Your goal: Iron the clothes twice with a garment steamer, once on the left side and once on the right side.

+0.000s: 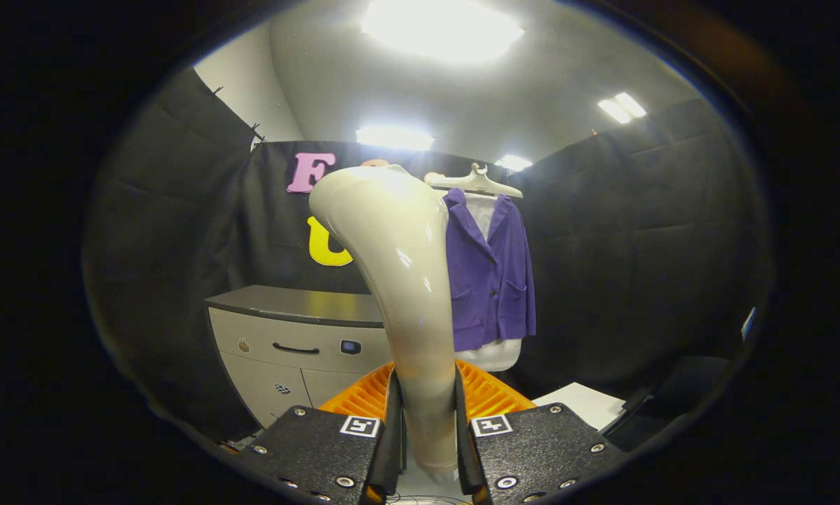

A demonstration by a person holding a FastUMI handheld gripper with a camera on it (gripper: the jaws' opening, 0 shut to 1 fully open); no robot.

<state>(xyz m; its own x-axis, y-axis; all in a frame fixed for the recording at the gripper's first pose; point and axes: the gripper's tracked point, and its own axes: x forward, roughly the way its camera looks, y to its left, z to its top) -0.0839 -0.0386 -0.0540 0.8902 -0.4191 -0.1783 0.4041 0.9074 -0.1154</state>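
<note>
I have the fingers [427, 428] clamped on the steamer [402, 280] handle, its head raised upright ahead. The purple jacket [493, 270] hangs on a hanger [475, 182] beyond it, right of the cabinet [301, 344].

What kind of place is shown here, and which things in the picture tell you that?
Probably a staged recording booth, not a real home: black cloth walls surround a grey cabinet and a purple jacket on a hanger. The gripper is shut on a garment steamer.
</note>
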